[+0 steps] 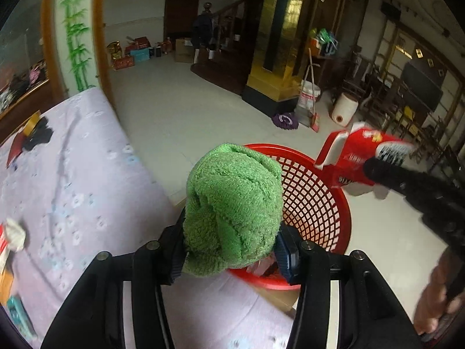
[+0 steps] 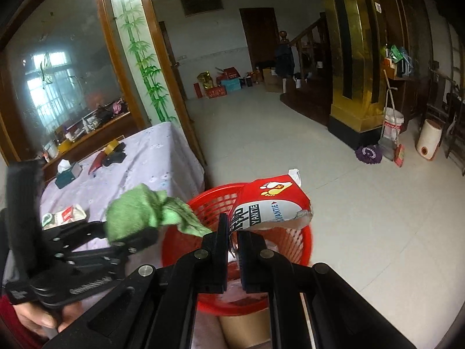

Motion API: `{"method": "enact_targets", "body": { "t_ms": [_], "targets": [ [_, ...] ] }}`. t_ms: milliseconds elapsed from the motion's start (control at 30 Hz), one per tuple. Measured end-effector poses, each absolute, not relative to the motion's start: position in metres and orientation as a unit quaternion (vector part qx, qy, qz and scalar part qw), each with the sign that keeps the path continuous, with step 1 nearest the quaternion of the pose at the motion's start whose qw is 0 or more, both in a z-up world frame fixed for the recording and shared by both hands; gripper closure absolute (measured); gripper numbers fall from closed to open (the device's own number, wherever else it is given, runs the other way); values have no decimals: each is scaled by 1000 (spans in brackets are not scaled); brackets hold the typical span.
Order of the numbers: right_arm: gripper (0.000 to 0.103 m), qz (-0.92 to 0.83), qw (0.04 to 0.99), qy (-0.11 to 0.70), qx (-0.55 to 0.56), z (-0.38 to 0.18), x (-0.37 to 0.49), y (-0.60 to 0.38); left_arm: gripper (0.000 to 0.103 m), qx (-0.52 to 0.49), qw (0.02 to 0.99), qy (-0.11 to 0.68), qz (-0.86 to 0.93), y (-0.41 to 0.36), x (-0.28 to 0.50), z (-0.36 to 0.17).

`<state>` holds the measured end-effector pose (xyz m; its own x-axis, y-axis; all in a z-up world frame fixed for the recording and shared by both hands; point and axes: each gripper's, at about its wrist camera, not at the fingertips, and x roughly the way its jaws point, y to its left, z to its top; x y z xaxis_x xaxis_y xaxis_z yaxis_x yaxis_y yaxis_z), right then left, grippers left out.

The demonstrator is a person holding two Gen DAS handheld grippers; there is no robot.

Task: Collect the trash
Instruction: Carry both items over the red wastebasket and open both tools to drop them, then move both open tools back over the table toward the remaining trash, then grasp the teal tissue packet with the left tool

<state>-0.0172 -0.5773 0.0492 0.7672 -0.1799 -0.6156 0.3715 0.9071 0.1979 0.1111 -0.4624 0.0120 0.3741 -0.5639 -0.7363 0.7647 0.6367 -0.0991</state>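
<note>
Nearest the cameras, both grippers were loaded and poised at the red basket (image 1: 316,203), so the step in hand looked like the drop: two pieces of trash brought to the bin and not yet let go. The left gripper (image 1: 229,250) was clamped on a bunched green cloth (image 1: 232,212), its jaws held partway apart by the thick wad, which hung over the basket's near rim beside the table edge. The right gripper (image 2: 232,247) was pinched almost fully together on the torn edge of a red and white carton (image 2: 270,203), held above the basket's opening. The cloth was a fuzzy, rolled lump of towelling, soft and likely to cling to the pads; the carton was crushed, ripped open at one end, with a footprint mark and lettering on its side. The next move seemed to call for shifting each load squarely over the open mesh and spreading the jaws, the cloth needing to clear the rim first. The basket stood on the floor at the corner of the table (image 1: 72,174), and some trash already lay in its bottom. Farther back on the lilac cover, crumpled paper (image 2: 65,213) lay near the edge, with a tissue box (image 2: 68,174) and dark items toward the far side.
</note>
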Motion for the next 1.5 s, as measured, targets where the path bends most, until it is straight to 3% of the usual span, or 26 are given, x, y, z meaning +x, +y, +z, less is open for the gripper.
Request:
{"method": "enact_targets", "body": {
  "t_ms": [133, 233, 333, 433, 600, 667, 733, 1000, 1133, 1333, 1433, 1500],
  "targets": [
    [96, -144, 925, 319, 147, 51, -9, -584, 37, 135, 823, 378, -402, -472, 112, 6],
    [94, -131, 920, 335, 155, 45, 4, -586, 36, 129, 825, 378, -400, -467, 116, 9],
    [72, -122, 915, 345, 168, 40, 12, -591, 36, 128, 828, 377, -395, -459, 118, 12],
    [63, -119, 918, 337, 172, 44, 11, -587, 36, 125, 833, 373, -390, -445, 116, 17],
    [62, -114, 922, 323, 179, 52, -1, -575, 36, 111, 843, 361, -382, -413, 109, 27],
    [51, -112, 925, 315, 182, 55, -7, -565, 36, 107, 851, 353, -373, -395, 105, 31],
    [47, -107, 927, 312, 180, 54, -10, -552, 36, 100, 858, 351, -362, -377, 102, 33],
    [46, -69, 945, 293, 126, 56, -5, -465, 35, 77, 883, 350, -303, -282, 97, 31],
    [16, -49, 959, 261, 94, 71, -6, -423, 35, 59, 892, 355, -272, -229, 101, 31],
    [17, -20, 962, 266, 57, 75, 12, -371, 33, 14, 904, 383, -191, -141, 122, 17],
    [31, 7, 955, 290, 56, 68, 26, -350, 33, -12, 902, 406, -145, -105, 140, 3],
    [31, 12, 950, 308, 42, 61, 37, -335, 33, -36, 892, 431, -129, -85, 156, -9]
  ]
}}
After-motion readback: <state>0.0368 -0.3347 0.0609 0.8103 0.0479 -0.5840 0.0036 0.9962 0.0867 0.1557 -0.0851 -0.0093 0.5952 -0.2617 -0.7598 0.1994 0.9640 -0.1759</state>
